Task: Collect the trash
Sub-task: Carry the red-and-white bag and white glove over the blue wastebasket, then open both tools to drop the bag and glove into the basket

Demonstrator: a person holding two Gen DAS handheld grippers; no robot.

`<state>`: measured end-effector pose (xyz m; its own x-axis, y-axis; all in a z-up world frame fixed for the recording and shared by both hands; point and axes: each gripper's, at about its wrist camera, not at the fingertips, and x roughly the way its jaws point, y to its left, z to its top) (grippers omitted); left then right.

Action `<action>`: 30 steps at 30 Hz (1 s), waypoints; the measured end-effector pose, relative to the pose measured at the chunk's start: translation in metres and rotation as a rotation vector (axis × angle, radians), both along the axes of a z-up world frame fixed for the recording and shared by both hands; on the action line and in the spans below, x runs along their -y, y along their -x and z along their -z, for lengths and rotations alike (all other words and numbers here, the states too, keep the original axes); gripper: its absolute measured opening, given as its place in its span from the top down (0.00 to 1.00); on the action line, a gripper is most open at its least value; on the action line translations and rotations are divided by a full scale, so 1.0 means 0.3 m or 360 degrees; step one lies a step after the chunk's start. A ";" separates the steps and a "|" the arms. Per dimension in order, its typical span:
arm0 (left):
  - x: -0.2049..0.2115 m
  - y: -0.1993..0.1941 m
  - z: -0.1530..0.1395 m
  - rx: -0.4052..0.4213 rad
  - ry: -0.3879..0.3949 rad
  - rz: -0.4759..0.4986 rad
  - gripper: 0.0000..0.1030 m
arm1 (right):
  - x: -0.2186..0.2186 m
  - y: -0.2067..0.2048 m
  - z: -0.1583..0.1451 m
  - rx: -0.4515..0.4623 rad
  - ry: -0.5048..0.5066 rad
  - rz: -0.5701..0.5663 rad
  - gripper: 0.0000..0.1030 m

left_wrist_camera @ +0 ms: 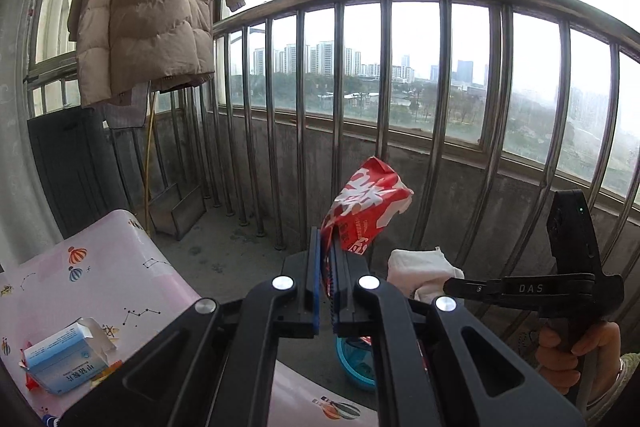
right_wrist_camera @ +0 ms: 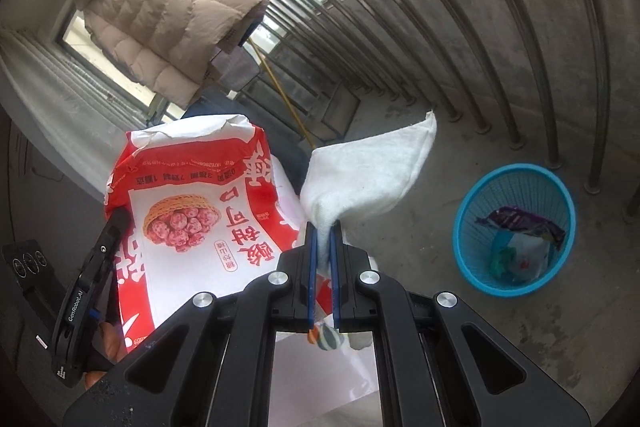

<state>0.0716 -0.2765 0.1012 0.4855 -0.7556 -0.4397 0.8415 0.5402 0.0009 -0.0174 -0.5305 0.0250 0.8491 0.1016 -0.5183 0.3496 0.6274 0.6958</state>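
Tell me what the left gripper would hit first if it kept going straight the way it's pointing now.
Probably the balcony railing. The left gripper, shut on the red snack bag, points across open floor at the bars and low concrete wall. Nothing else seems to lie between, though depth is hard to judge.

Wrappers (right_wrist_camera: 520, 227) lie in the bin (right_wrist_camera: 472, 207), right of the table (left_wrist_camera: 120, 267)

In the left wrist view the blue basket (left_wrist_camera: 354, 367) at 6 o'clock is mostly hidden behind the left gripper (left_wrist_camera: 326, 291), showing only 1 arc of rim. The small box (left_wrist_camera: 66, 363) at 8 o'clock carries print too small to read. In the right wrist view, the basket's crumpled contents (right_wrist_camera: 520, 243) at 4 o'clock are perhaps 2 wrappers.
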 end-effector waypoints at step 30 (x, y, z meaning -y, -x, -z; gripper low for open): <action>0.876 -0.345 0.927 -0.1079 -0.1084 -0.0100 0.65 | 0.436 -0.123 0.815 -0.0739 -0.0589 0.0498 0.59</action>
